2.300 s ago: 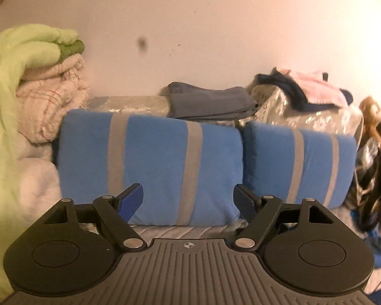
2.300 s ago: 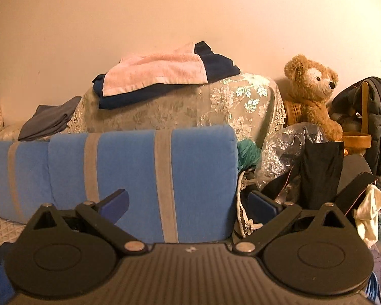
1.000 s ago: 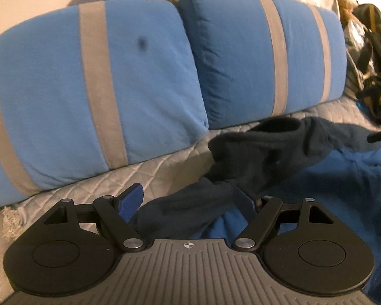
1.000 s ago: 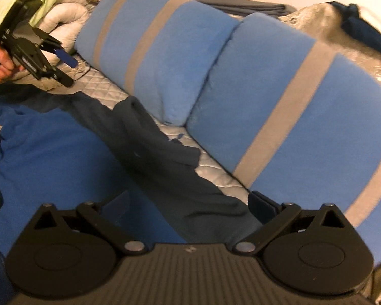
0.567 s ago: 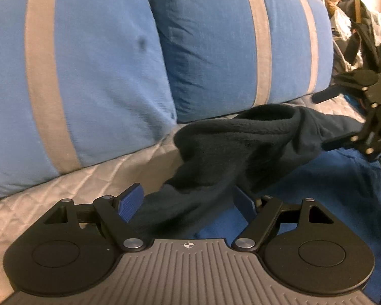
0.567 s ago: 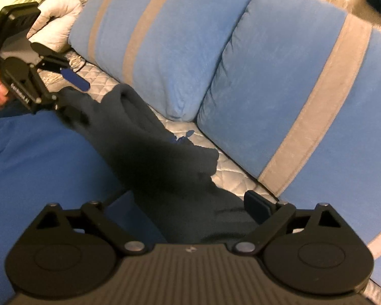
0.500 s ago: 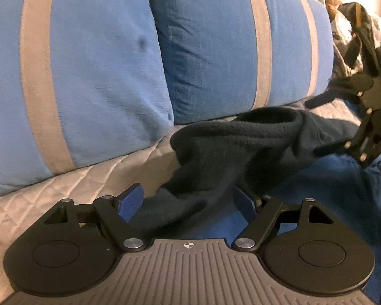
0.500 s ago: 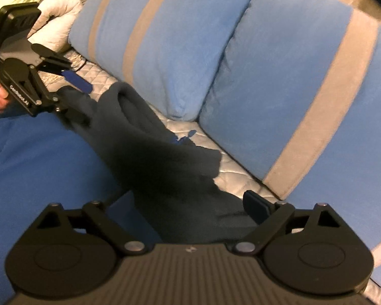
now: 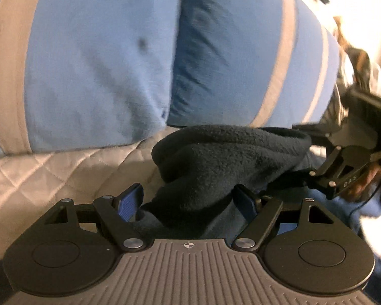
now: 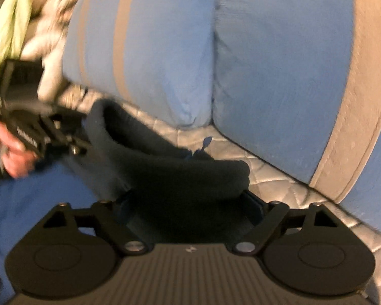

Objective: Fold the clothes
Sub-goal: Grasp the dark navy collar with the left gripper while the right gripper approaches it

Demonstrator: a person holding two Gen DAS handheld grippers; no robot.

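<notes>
A blue garment with a dark fleece collar (image 9: 223, 157) lies on a quilted grey bed cover (image 9: 50, 172). My left gripper (image 9: 188, 200) is open, its jaws on either side of the collar's left end. My right gripper (image 10: 190, 203) is open around the collar's right end (image 10: 180, 178). Each gripper shows in the other view: the right one (image 9: 343, 167) at the collar's far end, the left one (image 10: 38, 129) held by a hand. The blue body (image 10: 38, 198) spreads toward the near side.
Two blue pillows with grey stripes (image 9: 101, 58) (image 9: 241, 58) stand right behind the collar. A light green blanket (image 10: 7, 25) and pale bedding are piled at the left. Dark clutter (image 9: 361, 61) sits at the right end.
Both grippers have moved forward and down onto the collar, and the collar ends now sit between their open jaws. The collar has bunched up between them.
</notes>
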